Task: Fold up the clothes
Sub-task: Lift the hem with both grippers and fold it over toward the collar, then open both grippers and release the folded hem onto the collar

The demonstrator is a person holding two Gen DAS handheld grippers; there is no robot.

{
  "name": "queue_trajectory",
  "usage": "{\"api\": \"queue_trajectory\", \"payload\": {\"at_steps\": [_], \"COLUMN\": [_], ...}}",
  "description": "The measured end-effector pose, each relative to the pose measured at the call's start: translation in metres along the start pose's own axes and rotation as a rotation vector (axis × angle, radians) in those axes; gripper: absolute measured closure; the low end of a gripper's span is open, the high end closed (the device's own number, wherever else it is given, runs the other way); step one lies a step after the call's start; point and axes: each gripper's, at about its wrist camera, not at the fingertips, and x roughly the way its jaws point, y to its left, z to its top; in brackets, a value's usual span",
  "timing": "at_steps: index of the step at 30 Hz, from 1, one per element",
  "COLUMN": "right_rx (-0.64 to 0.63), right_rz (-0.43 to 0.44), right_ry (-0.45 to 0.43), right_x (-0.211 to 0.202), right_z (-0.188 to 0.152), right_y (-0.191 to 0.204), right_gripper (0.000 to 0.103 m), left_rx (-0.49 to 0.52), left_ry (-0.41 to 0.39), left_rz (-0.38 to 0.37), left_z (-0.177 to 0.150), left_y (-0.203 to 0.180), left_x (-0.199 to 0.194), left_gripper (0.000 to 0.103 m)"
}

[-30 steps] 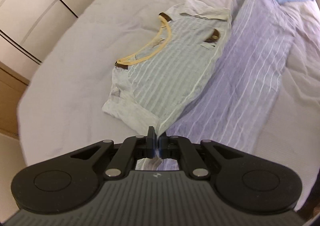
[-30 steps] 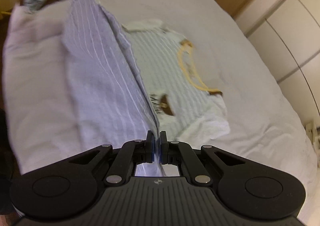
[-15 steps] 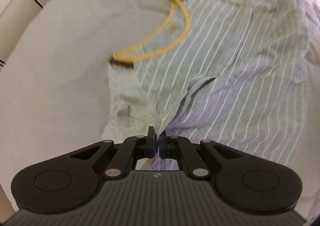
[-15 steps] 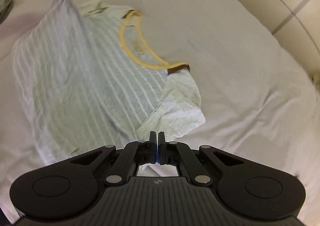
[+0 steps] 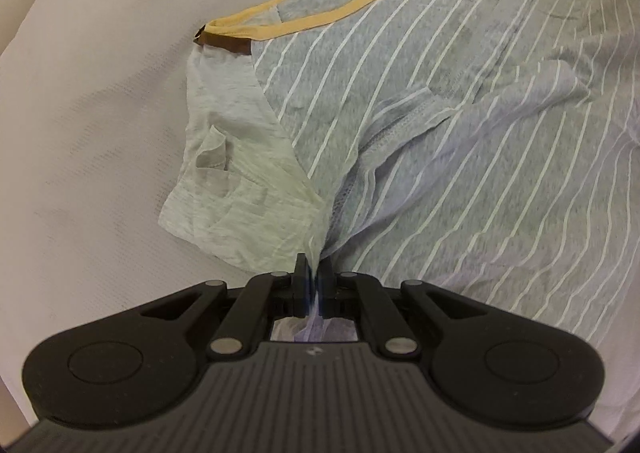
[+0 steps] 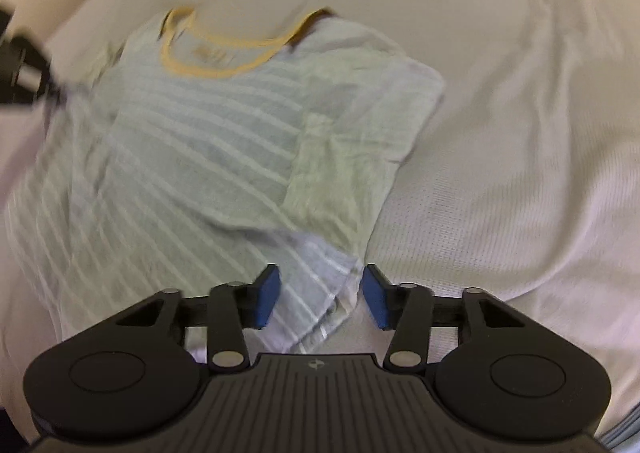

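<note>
Garment under inspection: a grey T-shirt with thin white stripes, pale sleeves and a yellow neckband (image 5: 400, 101), laid on a white textured bed cover (image 5: 88, 125).

Left gripper (image 5: 315, 287): the jaws are drawn together and are clamped on a bunched fold of the shirt fabric, which is pinched just ahead of the black body and is also seen behind the jaws in the opening of the frame. Directly ahead of this gripper the fabric is gathered into a ridge. To its left a pale short sleeve (image 5: 236, 181) is spread flat on the cover. To its right a striped layer with a stitched hem is doubled over the shirt body. The yellow neckband (image 5: 308, 19) is located far ahead and slightly left, with a brown trim piece (image 5: 224, 43) at its near end.

Right gripper (image 6: 320, 299): the jaws are held well apart, and the blue pads (image 6: 267, 299) are exposed. A striped corner of the shirt (image 6: 200, 157) is lying on the cover between and below the pads; contact with either pad cannot be determined. Ahead and to the left the shirt is spread out, neckband farthest away. This view is blurred. Bare bed cover (image 6: 520, 133) is recorded to the right of this gripper.
</note>
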Motion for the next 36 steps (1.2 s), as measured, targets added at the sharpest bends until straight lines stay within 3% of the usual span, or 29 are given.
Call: {"api": "queue_trajectory", "payload": {"at_steps": [1, 3, 6, 12, 17, 22, 25, 27, 29, 30, 33, 36], "right_rx": [0.023, 0.049, 0.062, -0.018, -0.054, -0.073, -0.097, -0.106, -0.103, -0.099, -0.058, -0.014], "right_rz": [0.006, 0.009, -0.012, -0.083, -0.132, -0.174, -0.197, -0.21, -0.222, -0.231, -0.275, -0.268], "right_ry": [-0.006, -0.009, -0.028, -0.164, -0.276, -0.294, -0.259, -0.224, -0.18, -0.154, -0.165, -0.192], "right_x": [0.002, 0.005, -0.004, -0.062, -0.09, -0.066, -0.036, -0.016, 0.002, 0.011, 0.012, 0.001], "right_z": [0.0, 0.002, 0.002, 0.026, 0.065, 0.105, 0.121, 0.127, 0.13, 0.131, 0.129, 0.122], "right_y": [-0.002, -0.005, -0.004, 0.011, 0.004, -0.02, -0.031, -0.038, -0.042, -0.043, -0.04, -0.034], "right_gripper": [0.095, 0.099, 0.101, 0.101, 0.101, 0.101, 0.101, 0.101, 0.101, 0.1, 0.091, 0.082], "left_rx": [0.011, 0.018, 0.018, -0.025, -0.071, -0.131, -0.194, -0.258, -0.366, -0.44, -0.605, -0.691], "left_ry": [0.005, 0.007, 0.003, -0.088, -0.136, -0.162, -0.164, -0.147, -0.133, -0.132, -0.158, -0.167], "left_rz": [0.004, 0.005, 0.002, 0.044, 0.093, 0.098, 0.079, 0.079, 0.085, 0.088, 0.106, 0.13], "left_z": [0.0, -0.002, -0.005, -0.001, 0.018, 0.041, 0.053, 0.055, 0.053, 0.047, 0.024, 0.004], "left_y": [-0.001, -0.003, -0.003, 0.017, 0.053, 0.09, 0.105, 0.111, 0.121, 0.127, 0.142, 0.146], "left_x": [-0.001, -0.005, -0.021, -0.07, -0.067, -0.034, -0.011, 0.001, 0.012, 0.014, 0.01, -0.001], "left_gripper": [0.101, 0.101, 0.101, 0.101, 0.101, 0.101, 0.1, 0.094, 0.076, 0.073, 0.072, 0.073]}}
